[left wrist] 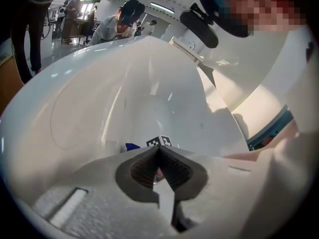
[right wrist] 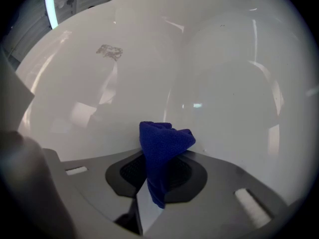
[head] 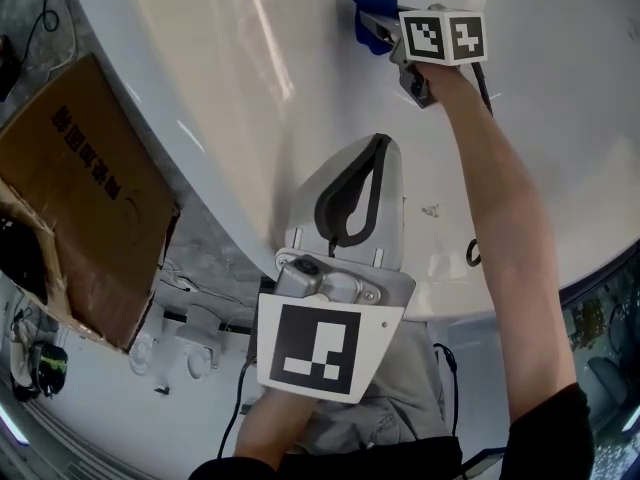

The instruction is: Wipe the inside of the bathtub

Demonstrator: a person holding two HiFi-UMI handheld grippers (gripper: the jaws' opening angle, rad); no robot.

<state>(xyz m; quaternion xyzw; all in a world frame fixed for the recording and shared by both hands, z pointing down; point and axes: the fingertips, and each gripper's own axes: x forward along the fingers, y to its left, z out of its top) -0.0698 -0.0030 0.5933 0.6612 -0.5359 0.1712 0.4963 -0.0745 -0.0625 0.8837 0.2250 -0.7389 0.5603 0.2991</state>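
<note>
The white bathtub [head: 250, 88] fills the head view, its glossy inner wall [right wrist: 149, 73] curving ahead in the right gripper view. My right gripper [head: 372, 26] reaches deep into the tub, shut on a folded blue cloth [right wrist: 162, 148] that sticks out past its tips, close to the tub wall. The same blue cloth [head: 362, 3] shows at the top of the head view. My left gripper [head: 372, 158] hovers near the tub's rim, shut and holding nothing; in the left gripper view its pads [left wrist: 172, 171] meet. The cloth [left wrist: 131, 146] peeks just above them.
A flattened cardboard box [head: 85, 208] lies on the floor left of the tub. Cables and a small dark device [head: 35, 366] sit at the lower left. A black ring-shaped thing [head: 473, 254] rests on the tub rim. People [left wrist: 119, 21] stand beyond the tub's far end.
</note>
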